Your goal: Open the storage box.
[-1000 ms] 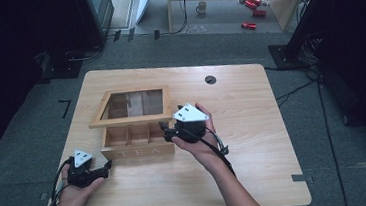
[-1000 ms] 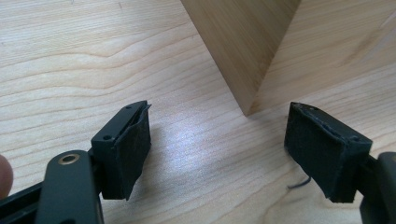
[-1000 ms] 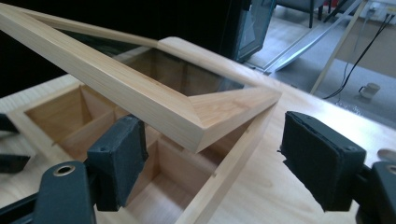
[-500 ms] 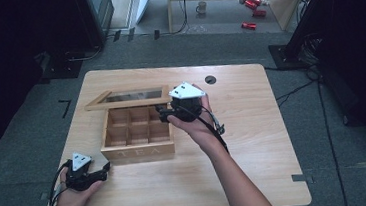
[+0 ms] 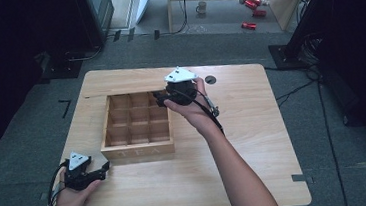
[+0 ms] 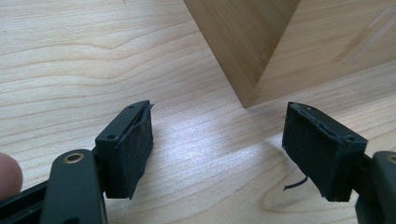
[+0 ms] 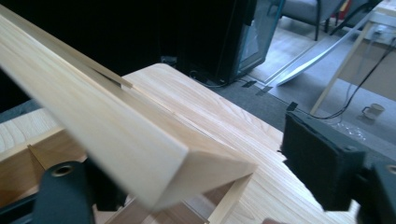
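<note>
Nearest, at table's front left corner: left gripper, resting low on the wood, jaws released wide w/ nothing between, having just eased in a bit; in left gripper view, pads spread apart over bare tabletop, box corner just ahead, not touching

Mid-table, left of centre: wooden tea box, "TEA" on front wall, interior split into a grid of compartments, seen bare from above

Farther back, at box's rear right corner: right gripper, held in right hand, raised above box rim, jaws having just narrowed a little; in right gripper view, lid frame's thick wooden edge lying slantwise across left jaw, right pad standing clear of wood w/ gap showing, so not clenched on it; can't tell how left pad meets lid, hidden behind it

Beyond table: grey floor, mug, red items, dark cabinet
</note>
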Demonstrator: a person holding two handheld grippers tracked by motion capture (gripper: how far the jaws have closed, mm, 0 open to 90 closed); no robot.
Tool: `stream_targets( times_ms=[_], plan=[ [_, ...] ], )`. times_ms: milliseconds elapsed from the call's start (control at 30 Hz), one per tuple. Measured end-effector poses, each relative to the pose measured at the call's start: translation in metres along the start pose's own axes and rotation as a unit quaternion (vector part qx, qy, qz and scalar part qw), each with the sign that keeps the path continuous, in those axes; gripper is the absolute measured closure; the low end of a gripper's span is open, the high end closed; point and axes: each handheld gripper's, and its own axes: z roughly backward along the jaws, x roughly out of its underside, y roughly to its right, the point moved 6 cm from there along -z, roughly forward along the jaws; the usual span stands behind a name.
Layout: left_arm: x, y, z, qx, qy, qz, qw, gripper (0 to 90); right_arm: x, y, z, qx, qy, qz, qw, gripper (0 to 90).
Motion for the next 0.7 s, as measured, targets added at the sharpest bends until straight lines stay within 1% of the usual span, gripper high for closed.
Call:
stream_targets(
  times_ms=[67,100,167,200,267,300,333,400,533,700],
  plan=[
    [0.0,0.0,0.0,-0.003,-0.001,-0.002,1.0,25.3,0.002,0.001,-0.006,-0.003,-0.001,0.004,1.0,24.8],
    [0.0,0.0,0.0,-0.002,-0.001,-0.002,1.0,25.3,0.003,0.002,-0.01,-0.006,-0.002,0.006,1.0,26.6],
    [0.0,0.0,0.0,0.0,-0.001,-0.001,1.0,25.3,0.005,0.004,-0.017,-0.004,0.0,0.005,1.0,31.3],
    [0.0,0.0,0.0,0.002,0.0,0.0,1.0,25.3,0.006,0.005,-0.02,-0.002,0.0,0.002,1.0,32.9],
    [0.0,-0.001,0.0,0.003,0.0,0.002,1.0,25.3,0.008,0.006,-0.026,-0.001,0.004,-0.013,0.9999,37.7],
    [0.0,-0.001,0.0,0.004,0.0,0.002,1.0,25.3,0.008,0.007,-0.027,-0.005,0.01,-0.022,0.9997,40.9],
    [0.0,-0.001,0.0,0.005,0.001,0.003,1.0,25.3,0.007,0.007,-0.028,-0.007,0.014,-0.027,0.9995,40.9],
    [0.0,-0.001,0.0,0.005,0.001,0.002,1.0,25.3,0.006,0.009,-0.031,-0.001,0.026,-0.027,0.9993,41.0],
    [0.0,-0.001,0.0,0.007,0.001,0.002,1.0,25.3,0.004,0.015,-0.038,-0.009,0.034,-0.041,0.9985,41.2],
    [-0.001,-0.002,0.0,0.008,0.0,0.002,1.0,25.5,0.002,0.023,-0.045,-0.008,0.054,-0.058,0.9968,43.0]
  ],
)
